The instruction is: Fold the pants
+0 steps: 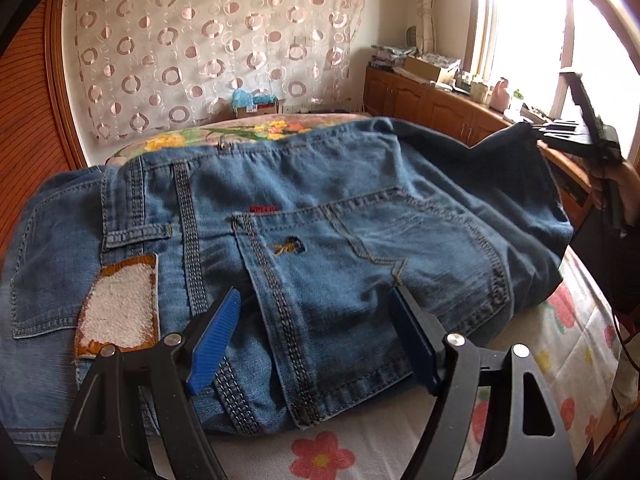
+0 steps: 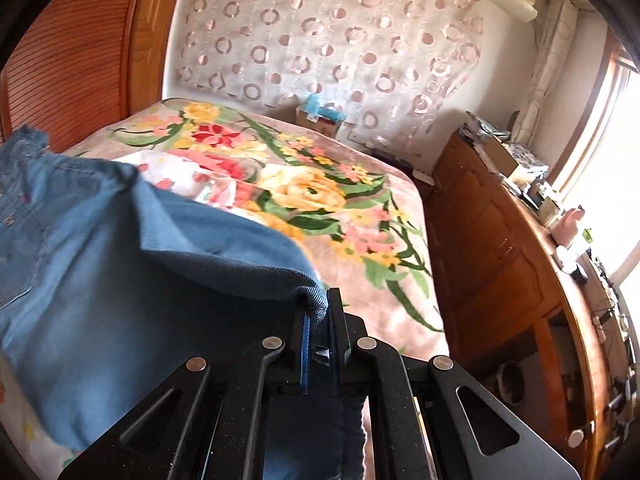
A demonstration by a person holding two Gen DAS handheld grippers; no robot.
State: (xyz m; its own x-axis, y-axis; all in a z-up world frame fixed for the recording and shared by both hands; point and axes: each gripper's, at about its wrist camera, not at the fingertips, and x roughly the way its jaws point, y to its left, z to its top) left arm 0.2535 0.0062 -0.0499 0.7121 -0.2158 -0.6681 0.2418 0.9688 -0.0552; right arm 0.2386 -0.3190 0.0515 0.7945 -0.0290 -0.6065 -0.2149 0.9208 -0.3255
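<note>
Nearest us, our left gripper (image 1: 316, 316) hovers spread over the jeans (image 1: 320, 232) on the bed (image 2: 340, 200), while our right gripper (image 2: 320, 320) clamps a lifted corner, which next needs carrying across to fold.

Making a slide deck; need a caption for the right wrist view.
Right gripper shut on a jeans fold, lifted above the floral bed.
</note>
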